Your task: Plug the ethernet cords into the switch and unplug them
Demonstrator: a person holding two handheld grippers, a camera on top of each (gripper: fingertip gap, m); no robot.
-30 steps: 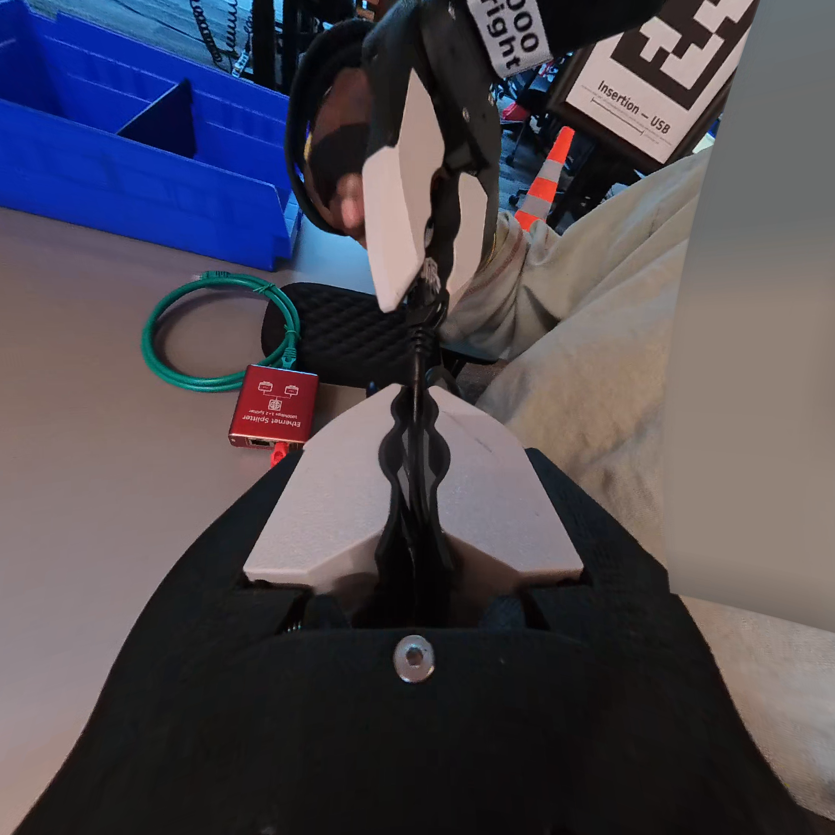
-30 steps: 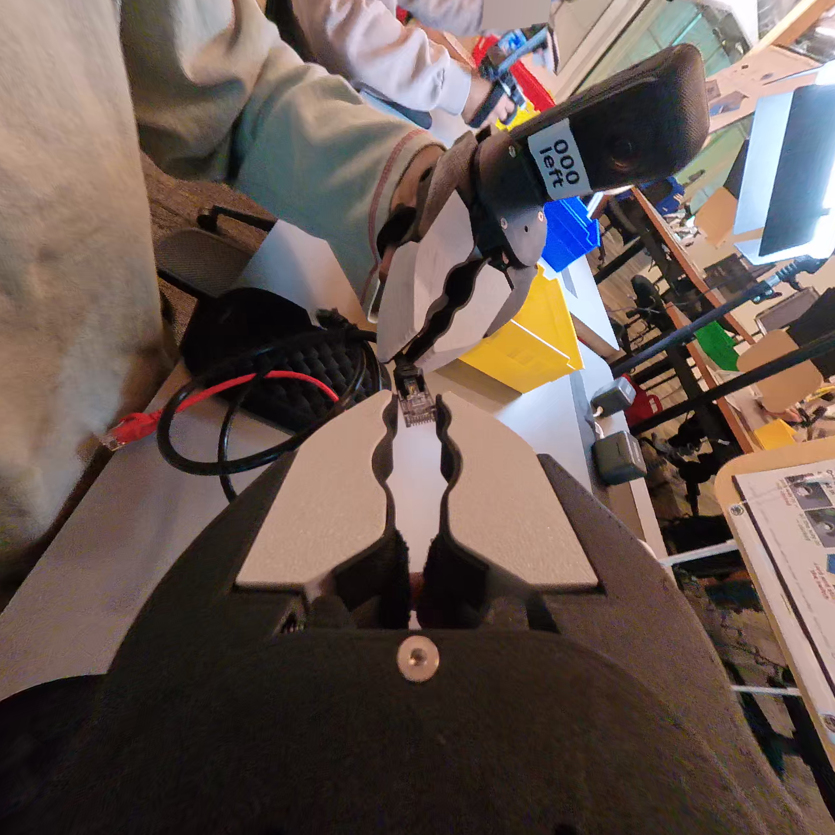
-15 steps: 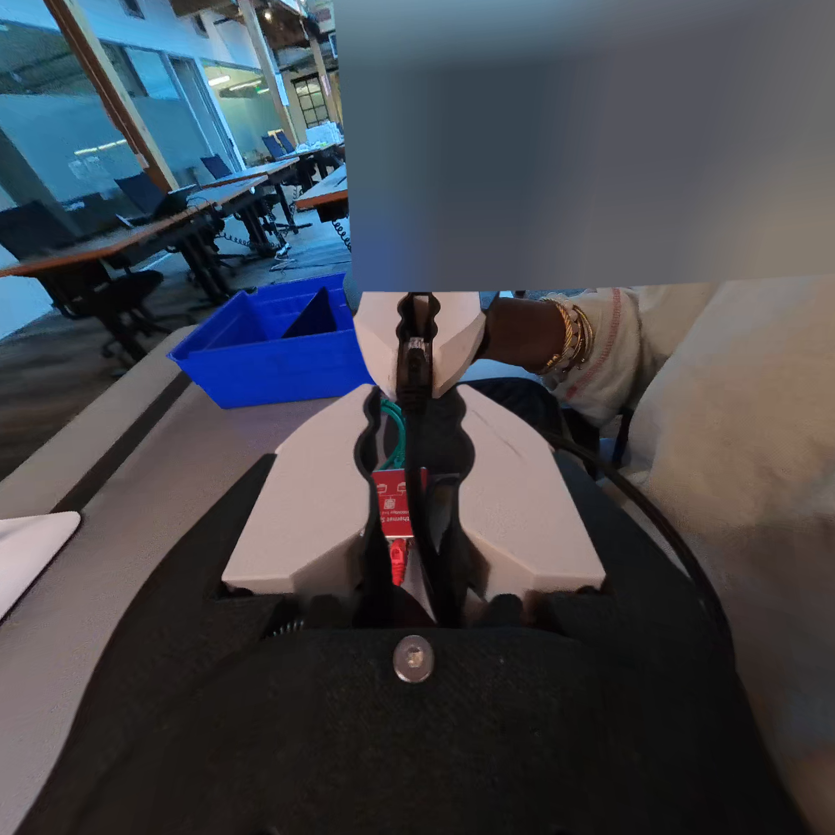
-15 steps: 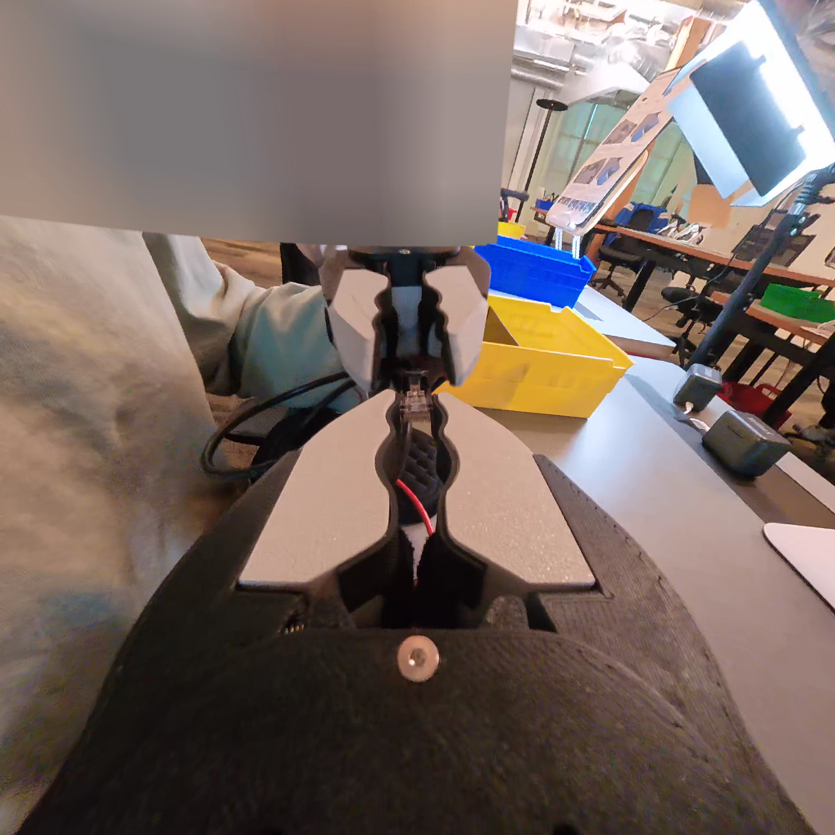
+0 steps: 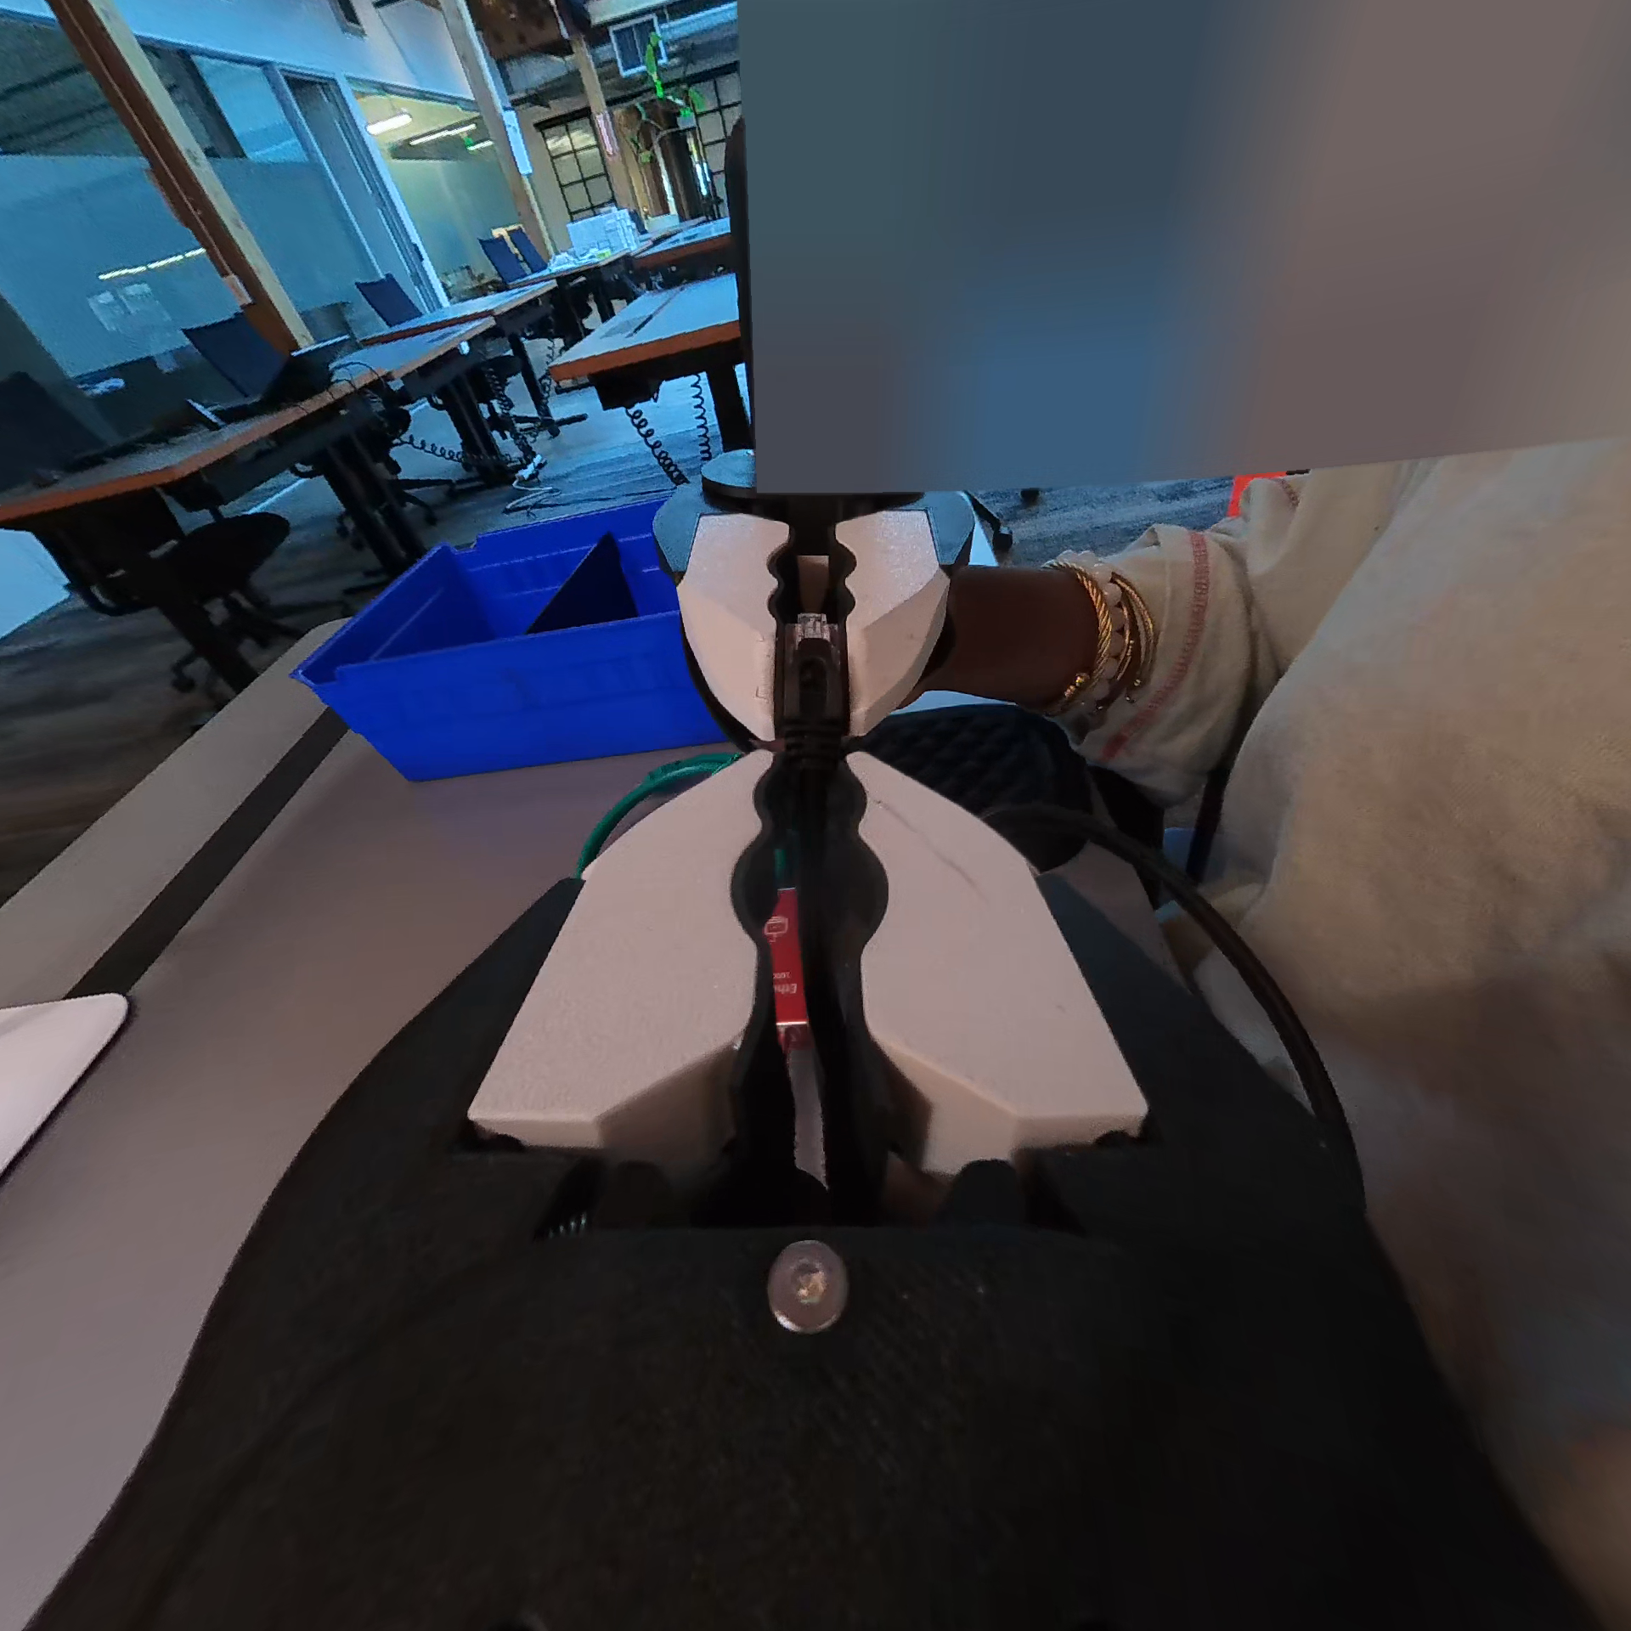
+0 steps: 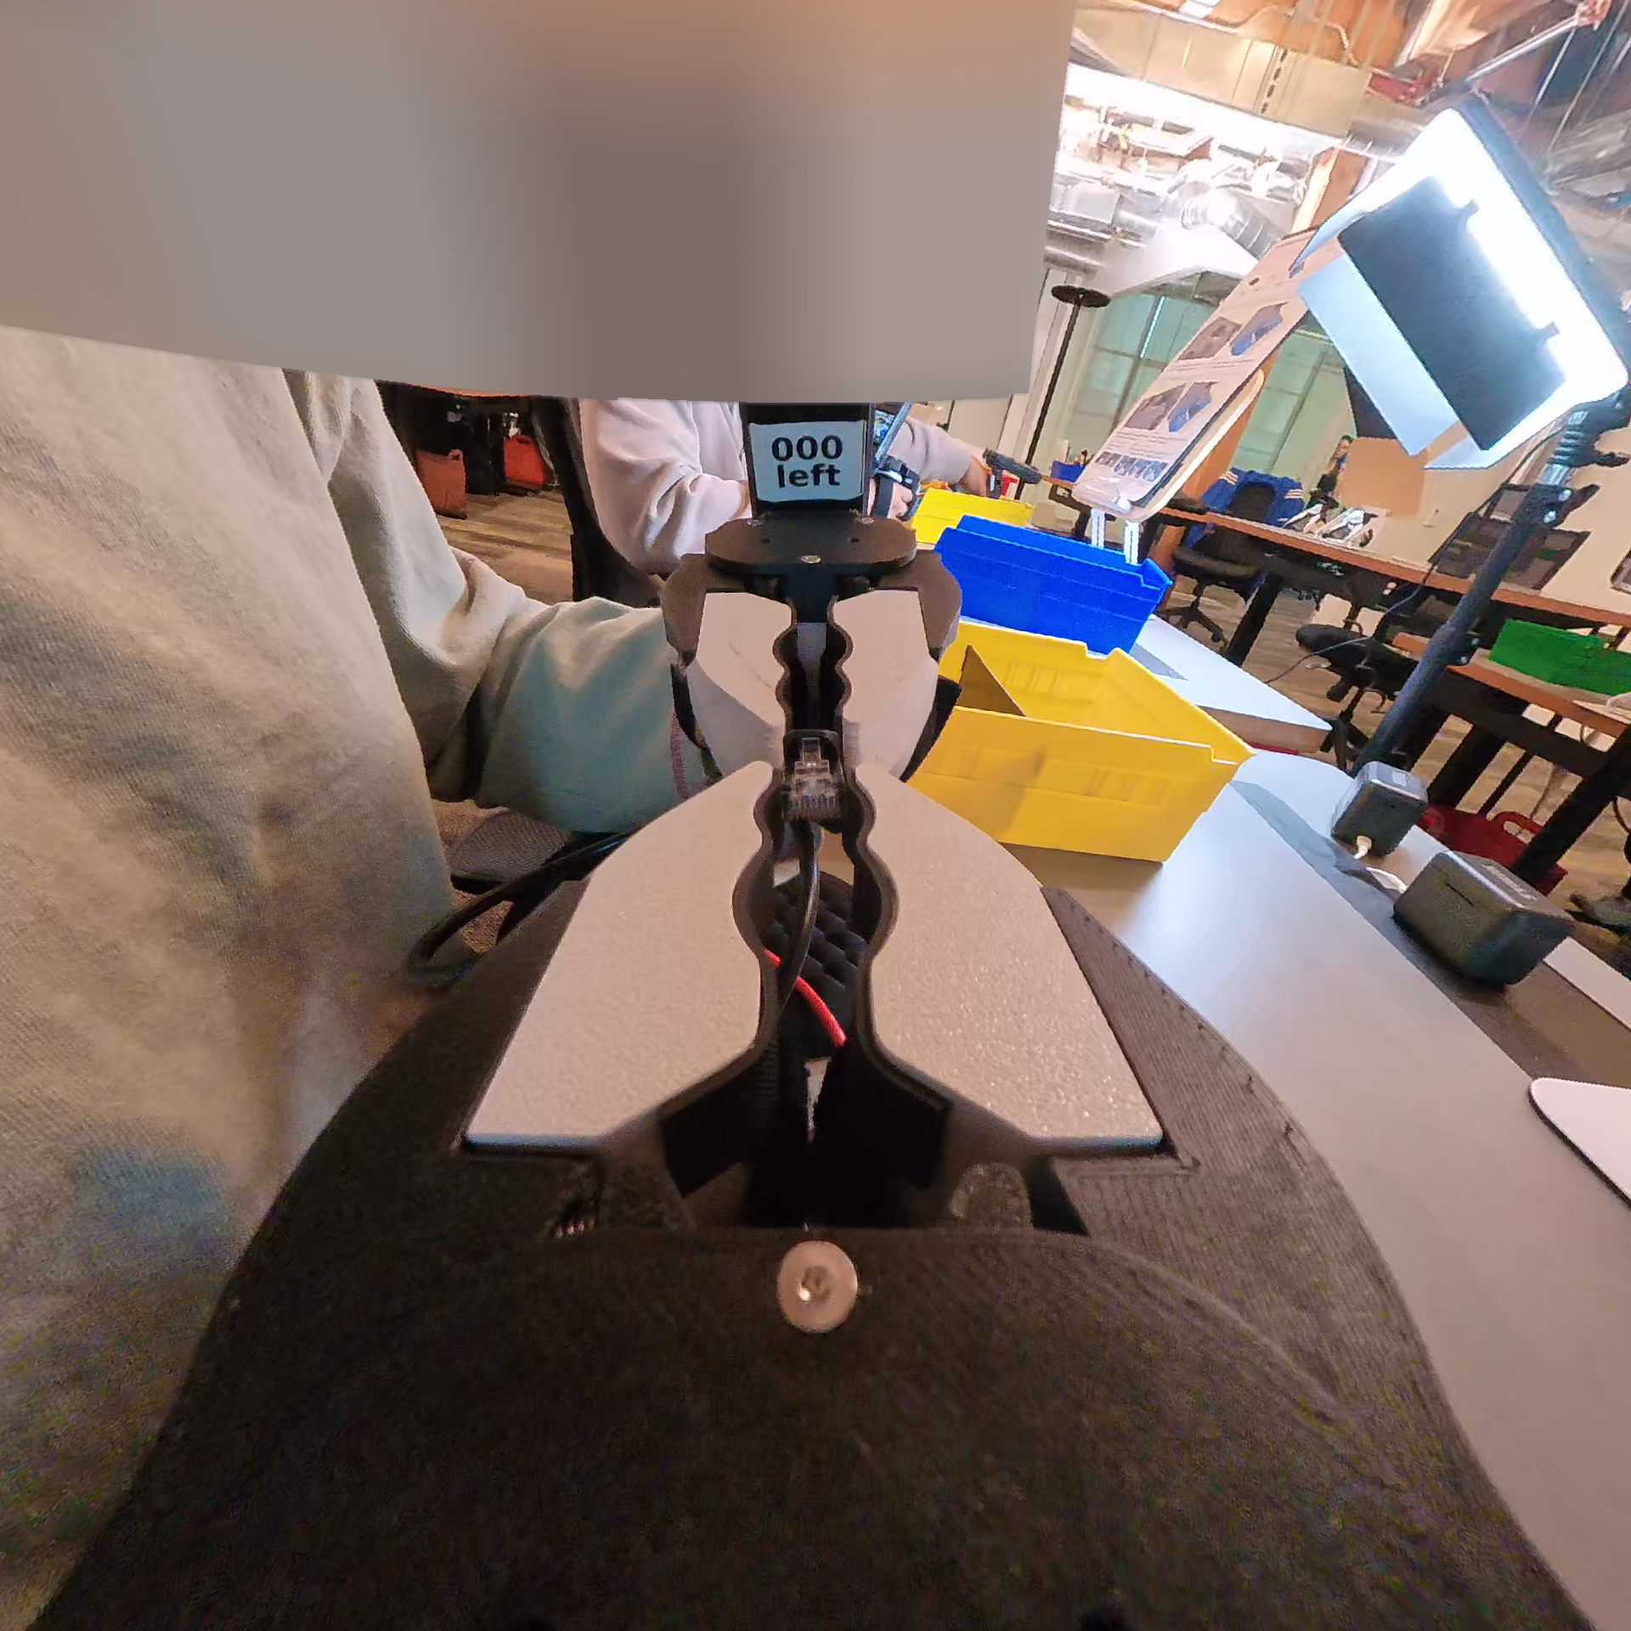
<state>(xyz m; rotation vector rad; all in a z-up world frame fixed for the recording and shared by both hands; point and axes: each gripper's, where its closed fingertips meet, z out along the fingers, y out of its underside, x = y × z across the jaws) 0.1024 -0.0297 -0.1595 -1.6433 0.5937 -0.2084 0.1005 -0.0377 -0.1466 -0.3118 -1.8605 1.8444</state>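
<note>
Jaws first, in the left wrist view: the left gripper is clenched on the black ethernet cord, just behind its boot. At 12 o'clock, tip to tip with it, the right gripper is clamped on the cord's plug. We judge this to be a handover in mid-air, above the surface.

The red switch shows only as a sliver through the gap between our own jaws, low on the surface. A green cord curls at 10 o'clock and a blue bin sits beyond it.

From the right wrist view, the right gripper is grasping the clear plug at the very tips, with the left gripper facing it at 12 o'clock. The black cord drops back between our jaws, and a red cord crosses below it over a black pad. A yellow bin stands at 2 o'clock.

We see three risks:
- With both jaws pulling on so short a stretch, any drift apart could bend the plug's latch or twist the plug askew.
- The tip-only hold may let the plug pivot once the left lets go, and then it would meet the port crooked.
- The slack loop hanging at 9 o'clock could snag the red cord or drag the light switch.
</note>
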